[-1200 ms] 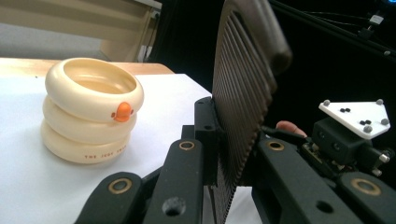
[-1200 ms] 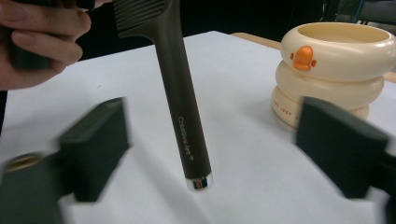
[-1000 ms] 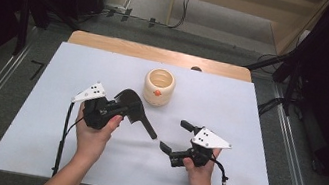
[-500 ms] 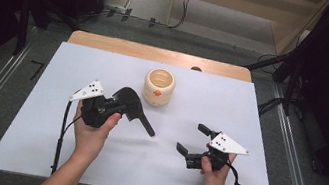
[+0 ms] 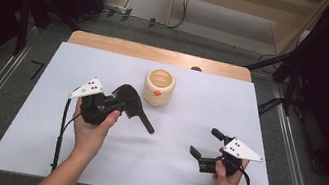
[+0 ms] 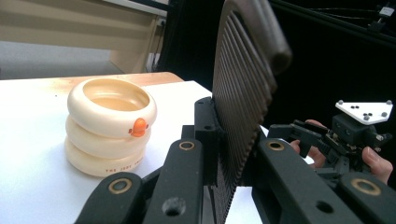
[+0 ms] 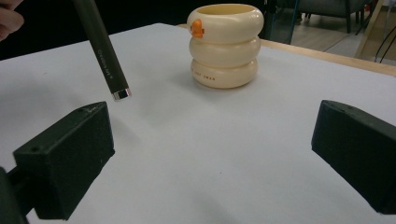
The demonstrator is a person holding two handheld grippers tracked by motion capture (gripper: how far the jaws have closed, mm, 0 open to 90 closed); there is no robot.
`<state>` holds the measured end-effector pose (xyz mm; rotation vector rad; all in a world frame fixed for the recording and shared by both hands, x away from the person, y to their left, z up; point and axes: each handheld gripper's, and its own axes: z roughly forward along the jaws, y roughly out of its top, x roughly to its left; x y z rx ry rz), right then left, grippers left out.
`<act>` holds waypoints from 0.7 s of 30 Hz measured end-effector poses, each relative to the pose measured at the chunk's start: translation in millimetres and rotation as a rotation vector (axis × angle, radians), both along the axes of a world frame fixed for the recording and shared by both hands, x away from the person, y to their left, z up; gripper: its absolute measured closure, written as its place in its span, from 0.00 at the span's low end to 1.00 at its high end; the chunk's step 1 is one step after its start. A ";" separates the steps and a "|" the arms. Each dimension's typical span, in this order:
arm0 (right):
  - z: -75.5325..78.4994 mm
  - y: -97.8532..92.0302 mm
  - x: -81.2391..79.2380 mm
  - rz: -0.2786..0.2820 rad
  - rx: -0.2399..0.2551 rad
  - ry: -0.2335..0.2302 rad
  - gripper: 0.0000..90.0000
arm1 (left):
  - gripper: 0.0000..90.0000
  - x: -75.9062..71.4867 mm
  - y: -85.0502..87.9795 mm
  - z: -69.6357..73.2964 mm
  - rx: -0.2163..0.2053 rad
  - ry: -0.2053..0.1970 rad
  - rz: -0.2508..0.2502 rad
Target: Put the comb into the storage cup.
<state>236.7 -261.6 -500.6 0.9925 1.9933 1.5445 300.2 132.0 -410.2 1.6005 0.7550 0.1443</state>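
Left gripper (image 5: 108, 108): it was held over the left-centre of the white sheet (image 5: 39, 102), its jaws clamped together on the head of a black hairbrush (image 5: 131, 104).

Hairbrush, grip: in the left gripper view the ribbed face of the brush head (image 6: 243, 98) was seen pinched edge-on between the two jaws, standing up out of them.

Hairbrush, long axis: the handle (image 5: 145, 120) was pointed away from the left gripper towards the person's right and a little towards the person, its tip clear of the sheet as far as could be judged. In the right gripper view the handle (image 7: 100, 49) was seen slanting down from the upper left, its metal-capped end just above and beyond the left-hand jaw.

Cup (image 5: 159, 87): a cream, ring-stacked cup with a small orange beak was left standing upright and open-topped at the middle of the sheet, towards the far edge, just beyond the brush head and not touching it.

Nearer hand: the left gripper, with the brush, was judged much the nearer to the cup; the brush would have to be turned handle-down or carried forward and right to reach the cup's mouth.

Right gripper (image 5: 210, 149): it was held low over the right-near part of the sheet, well apart from the cup, jaws spread wide with nothing between them, facing the handle tip and the cup (image 7: 225, 44) beyond.
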 end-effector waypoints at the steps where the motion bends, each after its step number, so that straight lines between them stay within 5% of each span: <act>1: -0.3 -1.3 -0.7 -0.003 0.000 0.004 0.00 | 0.93 0.5 -0.1 0.1 0.003 -0.002 0.000; 21: -7.8 -45.5 -16.5 -0.069 -0.014 0.012 0.00 | 0.93 10.1 -0.2 12.1 0.004 -0.028 0.011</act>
